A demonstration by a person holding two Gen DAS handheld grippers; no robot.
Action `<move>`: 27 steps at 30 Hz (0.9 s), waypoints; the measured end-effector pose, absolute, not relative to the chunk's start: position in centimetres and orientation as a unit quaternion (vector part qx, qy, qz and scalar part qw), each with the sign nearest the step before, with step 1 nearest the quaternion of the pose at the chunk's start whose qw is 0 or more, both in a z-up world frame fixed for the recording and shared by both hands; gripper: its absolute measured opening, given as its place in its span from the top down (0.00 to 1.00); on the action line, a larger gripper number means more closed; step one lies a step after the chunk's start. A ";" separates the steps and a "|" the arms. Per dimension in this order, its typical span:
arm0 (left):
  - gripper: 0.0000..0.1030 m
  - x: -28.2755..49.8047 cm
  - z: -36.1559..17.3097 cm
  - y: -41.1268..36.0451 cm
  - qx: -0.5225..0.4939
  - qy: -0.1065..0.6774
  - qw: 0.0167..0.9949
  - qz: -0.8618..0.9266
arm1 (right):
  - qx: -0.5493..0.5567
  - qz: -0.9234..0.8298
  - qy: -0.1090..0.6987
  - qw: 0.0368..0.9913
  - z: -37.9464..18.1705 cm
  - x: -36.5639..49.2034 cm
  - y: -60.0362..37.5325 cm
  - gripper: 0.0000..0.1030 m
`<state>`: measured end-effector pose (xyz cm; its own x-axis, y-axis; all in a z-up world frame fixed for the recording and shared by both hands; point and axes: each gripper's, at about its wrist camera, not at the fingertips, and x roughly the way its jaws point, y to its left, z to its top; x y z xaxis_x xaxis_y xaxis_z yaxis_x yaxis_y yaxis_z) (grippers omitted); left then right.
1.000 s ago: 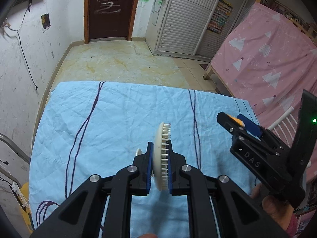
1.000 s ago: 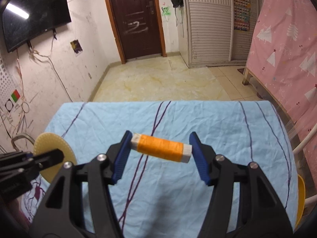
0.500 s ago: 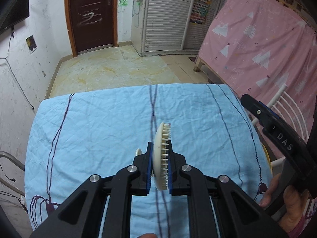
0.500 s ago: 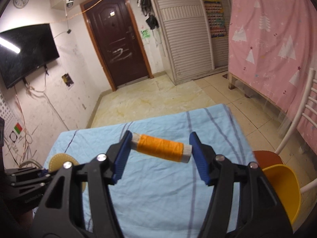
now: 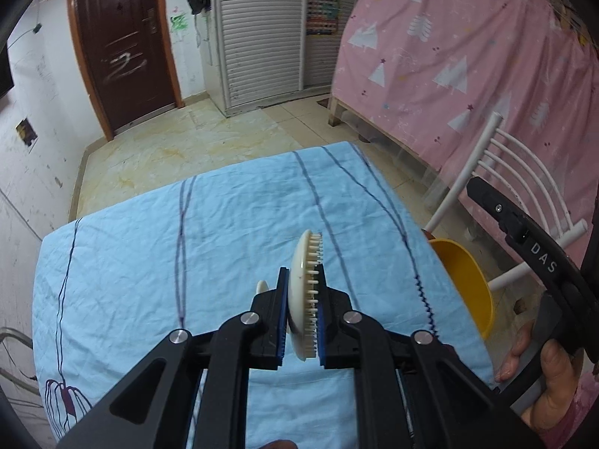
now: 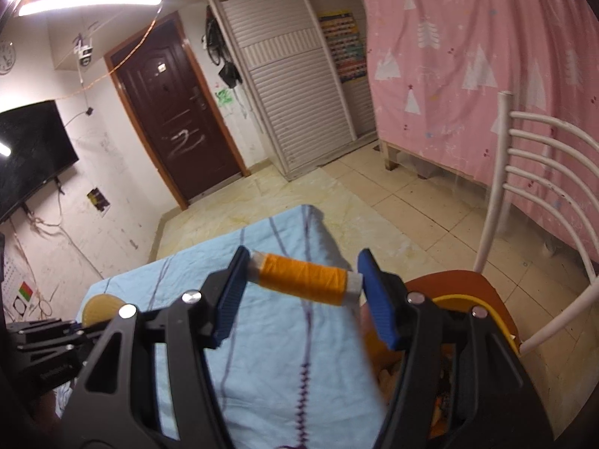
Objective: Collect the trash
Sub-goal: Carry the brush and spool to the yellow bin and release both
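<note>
My left gripper (image 5: 302, 292) is shut on a cream round brush (image 5: 301, 280) with short bristles, held on edge above the blue cloth (image 5: 187, 247). My right gripper (image 6: 305, 280) is shut on an orange thread spool (image 6: 303, 278), gripped end to end, above the cloth's right edge. A yellow bin (image 5: 466, 284) sits on a chair seat at the table's right side; its rim also shows in the right wrist view (image 6: 483, 310), partly hidden by the gripper. The right gripper's body (image 5: 535, 254) shows at the right of the left wrist view.
A white chair back (image 6: 539, 202) rises beside the bin. A pink curtain (image 5: 468, 56) hangs at the right. The tiled floor (image 5: 187, 142), a dark door (image 5: 123, 45) and a shuttered wardrobe (image 5: 262, 30) lie beyond the table.
Both grippers have swung right, still holding their objects. The right gripper now hangs over the cloth's right edge by the yellow bin, which has come into both views.
</note>
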<state>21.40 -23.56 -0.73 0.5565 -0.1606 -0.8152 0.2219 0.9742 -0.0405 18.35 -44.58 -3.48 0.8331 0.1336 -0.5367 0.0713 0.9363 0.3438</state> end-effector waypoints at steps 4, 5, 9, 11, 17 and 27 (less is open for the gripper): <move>0.96 21.1 -0.7 -26.4 0.050 0.458 0.879 -0.124 | 0.190 -0.001 0.284 0.940 -4.0 17.1 -47.0 0.44; 0.96 21.0 -0.7 -27.1 0.055 0.458 0.878 -0.128 | 0.193 -0.005 0.284 0.939 -4.2 16.8 -47.7 0.44; 0.96 20.9 -0.9 -29.9 0.071 0.461 0.873 -0.143 | 0.203 -0.020 0.281 0.938 -4.7 15.9 -50.3 0.44; 0.96 20.8 -1.0 -31.3 0.078 0.463 0.870 -0.149 | 0.207 -0.026 0.280 0.937 -4.9 15.5 -51.3 0.44; 0.96 20.4 -1.3 -35.6 0.100 0.466 0.862 -0.175 | 0.211 -0.041 0.283 0.935 -5.8 14.5 -54.0 0.44; 0.96 21.3 -2.1 -41.4 0.090 0.473 0.847 -0.227 | 0.236 -0.045 0.288 0.927 -7.4 13.9 -57.0 0.44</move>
